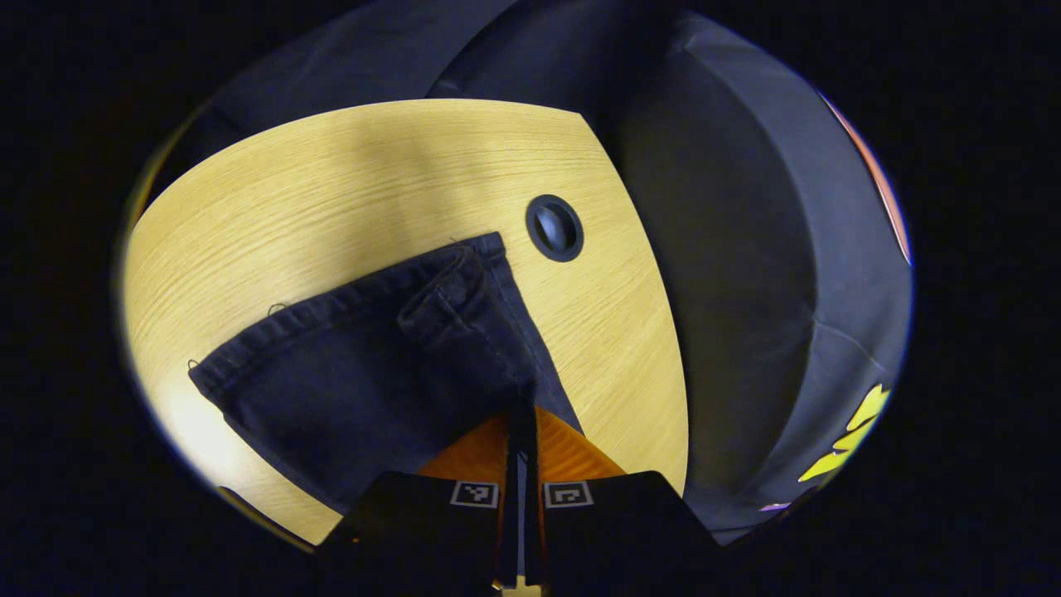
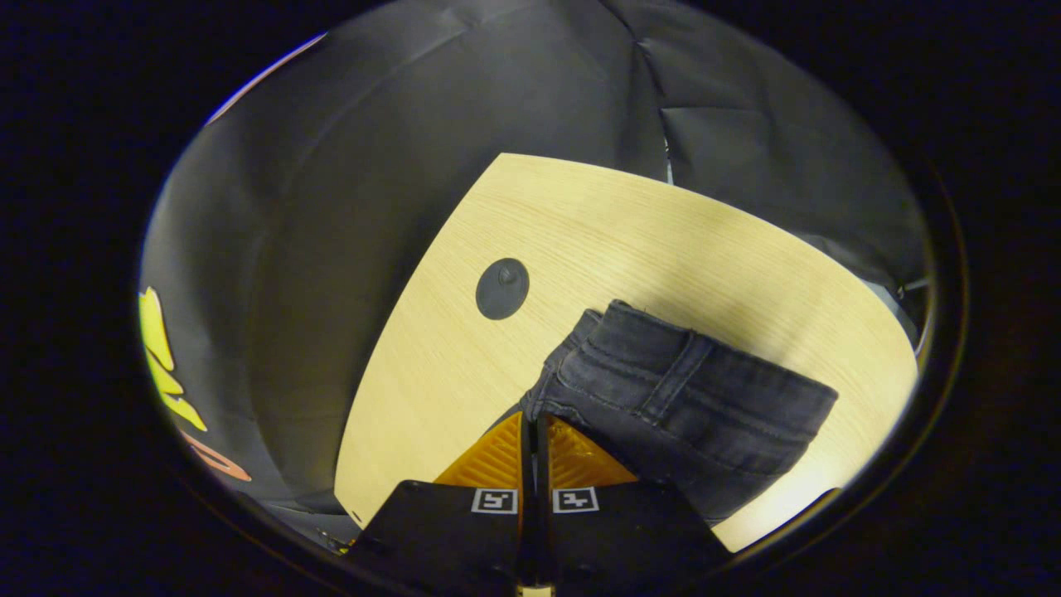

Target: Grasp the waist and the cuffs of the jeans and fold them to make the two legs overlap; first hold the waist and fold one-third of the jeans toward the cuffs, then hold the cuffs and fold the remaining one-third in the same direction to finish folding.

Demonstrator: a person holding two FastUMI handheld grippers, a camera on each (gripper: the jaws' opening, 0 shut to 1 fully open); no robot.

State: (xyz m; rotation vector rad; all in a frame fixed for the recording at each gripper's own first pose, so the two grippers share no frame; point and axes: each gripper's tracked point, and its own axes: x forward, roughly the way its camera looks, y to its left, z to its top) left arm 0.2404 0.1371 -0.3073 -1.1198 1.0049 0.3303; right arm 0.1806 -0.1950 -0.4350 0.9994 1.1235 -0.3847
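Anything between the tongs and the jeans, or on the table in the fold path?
Nothing visible. Both tongs already pinch the jeans: left tongs at the cuff end, right tongs at the waist end. The table beyond shows just a flush cable grommet.

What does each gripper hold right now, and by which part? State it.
Both grippers hold the dark denim jeans: the left gripper pinches a cuff edge, and the right gripper pinches the waistband at its end.
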